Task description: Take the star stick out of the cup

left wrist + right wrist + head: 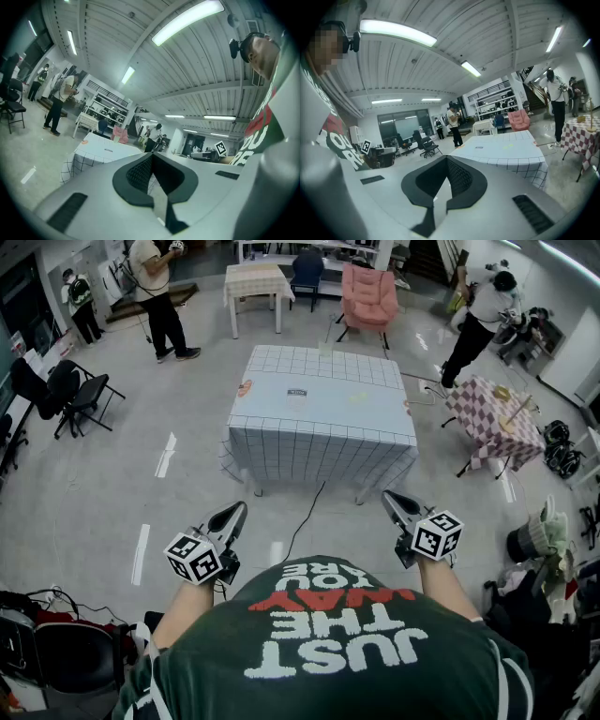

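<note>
Both grippers sit low and close to the person's body, the left gripper (pixel 234 514) and the right gripper (pixel 392 501) on either side of the green shirt. They point out over bare floor toward the tabletop (pixel 319 418), which stands well apart from them, so I judge this a carrying posture before any reach has begun. Each gripper's jaws are clenched together with nothing between them, which suits tools that are only being held. The head view lays out the whole room. It shows the grid-patterned cloth, a small dark label near the middle of the tabletop, and a small pale shape at its far edge that is probably the cup (pixel 325 350) (too small to be sure). The star stick cannot be made out at all. The left gripper view shows what the head view cannot, namely the ribbed pads (pixel 140 171) meeting at their tips, plus the ceiling lights. The right gripper view adds the chequered table (pixel 581 133) at the right seen from the side, and its own pads (pixel 459 177) likewise meeting.
</note>
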`<action>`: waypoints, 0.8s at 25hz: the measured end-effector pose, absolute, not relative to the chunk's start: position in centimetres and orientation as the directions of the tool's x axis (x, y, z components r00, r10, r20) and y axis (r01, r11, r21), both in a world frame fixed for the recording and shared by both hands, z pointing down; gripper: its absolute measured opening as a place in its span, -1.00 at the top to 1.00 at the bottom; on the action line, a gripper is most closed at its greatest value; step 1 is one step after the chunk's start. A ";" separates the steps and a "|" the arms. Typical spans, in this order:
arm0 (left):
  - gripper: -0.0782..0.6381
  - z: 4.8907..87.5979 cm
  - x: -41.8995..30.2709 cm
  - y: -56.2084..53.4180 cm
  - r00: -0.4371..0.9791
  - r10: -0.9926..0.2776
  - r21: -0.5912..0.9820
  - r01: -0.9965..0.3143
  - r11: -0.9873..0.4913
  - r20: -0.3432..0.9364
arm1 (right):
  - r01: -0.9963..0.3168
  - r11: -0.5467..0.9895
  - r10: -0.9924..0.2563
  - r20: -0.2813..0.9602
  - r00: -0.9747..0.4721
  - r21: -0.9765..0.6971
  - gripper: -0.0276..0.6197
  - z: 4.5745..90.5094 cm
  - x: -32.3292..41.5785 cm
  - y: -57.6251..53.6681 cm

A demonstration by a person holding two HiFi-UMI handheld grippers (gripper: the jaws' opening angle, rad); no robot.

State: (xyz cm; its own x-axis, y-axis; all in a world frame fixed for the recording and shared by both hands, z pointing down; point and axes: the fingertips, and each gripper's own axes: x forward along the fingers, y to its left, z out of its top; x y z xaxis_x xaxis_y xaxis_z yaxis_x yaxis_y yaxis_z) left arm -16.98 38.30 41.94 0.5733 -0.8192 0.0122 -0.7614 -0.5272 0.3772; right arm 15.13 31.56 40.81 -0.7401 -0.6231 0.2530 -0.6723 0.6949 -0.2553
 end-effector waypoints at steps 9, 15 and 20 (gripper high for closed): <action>0.79 41.7 -16.9 37.9 0.575 -0.818 0.382 -0.758 -0.529 0.007 | -0.675 0.694 -0.624 0.257 -0.738 -0.251 0.82 40.7 15.3 31.2; 0.79 41.9 -16.1 37.3 0.583 -0.812 0.383 -0.753 -0.535 0.013 | -0.682 0.681 -0.631 0.257 -0.731 -0.266 0.82 41.1 16.2 31.2; 0.79 41.8 -14.5 36.5 0.596 -0.803 0.385 -0.746 -0.544 0.021 | -0.695 0.662 -0.644 0.261 -0.719 -0.280 0.82 41.2 17.9 31.2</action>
